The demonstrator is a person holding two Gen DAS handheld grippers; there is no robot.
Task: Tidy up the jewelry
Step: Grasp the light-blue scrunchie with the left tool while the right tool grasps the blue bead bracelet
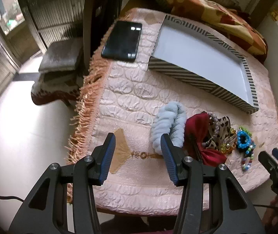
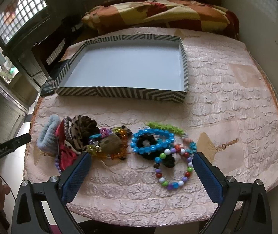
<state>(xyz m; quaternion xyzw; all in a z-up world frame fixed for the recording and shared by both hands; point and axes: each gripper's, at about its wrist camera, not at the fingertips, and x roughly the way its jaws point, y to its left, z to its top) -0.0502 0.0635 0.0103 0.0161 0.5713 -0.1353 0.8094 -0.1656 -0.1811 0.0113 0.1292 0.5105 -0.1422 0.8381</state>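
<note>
Left gripper (image 1: 138,143) and right gripper (image 2: 142,162) pitched steeply down over jewelry pile (image 2: 119,144), both wide open, empty.

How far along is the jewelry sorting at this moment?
Nothing is done yet: the striped tray holds nothing. Nothing is in hand; the left claw and right claw are both open above the cloth. The bead bracelets, scrunchies and red bow are all left.

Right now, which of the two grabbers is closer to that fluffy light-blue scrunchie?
Left. The left gripper hovers open right beside the fluffy light-blue scrunchie, one finger just in front of it. The right gripper is open farther along, over the multicoloured bead bracelet.
</note>
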